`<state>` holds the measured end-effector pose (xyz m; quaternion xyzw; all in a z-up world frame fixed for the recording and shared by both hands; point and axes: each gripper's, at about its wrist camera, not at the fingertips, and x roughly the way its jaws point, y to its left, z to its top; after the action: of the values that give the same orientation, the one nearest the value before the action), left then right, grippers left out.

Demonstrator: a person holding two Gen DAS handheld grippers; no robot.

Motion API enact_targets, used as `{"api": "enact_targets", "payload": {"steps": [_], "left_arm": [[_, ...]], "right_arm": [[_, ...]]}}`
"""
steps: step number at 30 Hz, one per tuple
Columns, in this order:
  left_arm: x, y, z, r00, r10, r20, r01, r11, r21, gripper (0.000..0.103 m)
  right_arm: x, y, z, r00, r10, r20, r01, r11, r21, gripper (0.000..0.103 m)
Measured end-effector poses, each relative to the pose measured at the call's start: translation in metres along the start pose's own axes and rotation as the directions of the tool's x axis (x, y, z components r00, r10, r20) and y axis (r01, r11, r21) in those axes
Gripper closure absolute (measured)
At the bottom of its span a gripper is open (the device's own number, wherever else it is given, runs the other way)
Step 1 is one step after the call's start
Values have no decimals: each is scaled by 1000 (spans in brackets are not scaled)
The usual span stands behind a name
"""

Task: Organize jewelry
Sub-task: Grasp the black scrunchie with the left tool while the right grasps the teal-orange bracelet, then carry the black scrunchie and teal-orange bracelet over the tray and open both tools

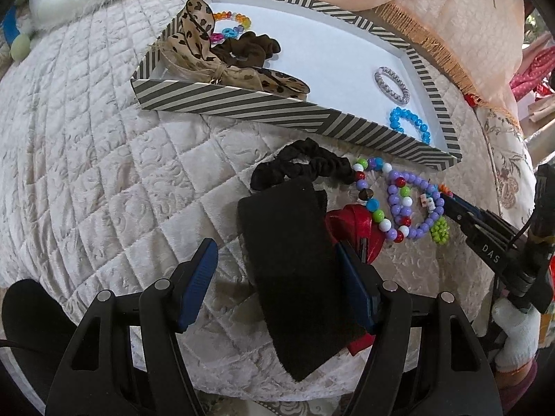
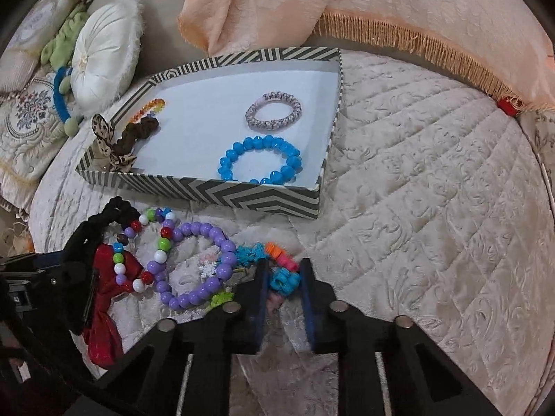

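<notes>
The striped tray (image 2: 222, 194) on the quilted bed (image 2: 416, 208) already holds a blue bead bracelet (image 2: 260, 164), a woven bracelet (image 2: 273, 110), a brown scrunchie (image 1: 248, 48) and a leopard bow (image 1: 197, 48). Left outside are the purple bead bracelet (image 2: 204, 267), black scrunchie (image 1: 301, 168) and red bow (image 1: 357, 228). The right tool (image 2: 283, 282) is clamped on a small colourful hair tie (image 2: 282, 277); the left tool (image 1: 277, 284) stands apart over a black cloth strip (image 1: 295, 270). "DAS" shows on the right tool.
</notes>
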<state>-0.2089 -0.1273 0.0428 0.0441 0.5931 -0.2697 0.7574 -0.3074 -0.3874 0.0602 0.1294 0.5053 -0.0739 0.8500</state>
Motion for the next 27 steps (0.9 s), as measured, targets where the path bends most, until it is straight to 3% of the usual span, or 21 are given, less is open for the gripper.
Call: {"api": "enact_targets", "payload": {"steps": [3, 6, 17, 27], "left_arm": [[-3, 0, 0, 999, -26, 21, 26, 999, 21, 67], [-5, 4, -1, 999, -51, 21, 50, 998, 28, 86], [-54, 18, -2, 991, -82, 104, 78, 996, 39, 91], [-88, 22, 12, 981, -23, 194, 13, 998, 53, 91]], "right_arm": [[-13, -6, -1, 999, 20, 35, -21, 999, 31, 89], [-30, -7, -2, 997, 28, 71, -31, 999, 38, 89], [-99, 0, 5, 979, 54, 199, -58, 998, 12, 89], [-123, 16, 22, 966, 68, 251, -65, 998, -23, 89]]}}
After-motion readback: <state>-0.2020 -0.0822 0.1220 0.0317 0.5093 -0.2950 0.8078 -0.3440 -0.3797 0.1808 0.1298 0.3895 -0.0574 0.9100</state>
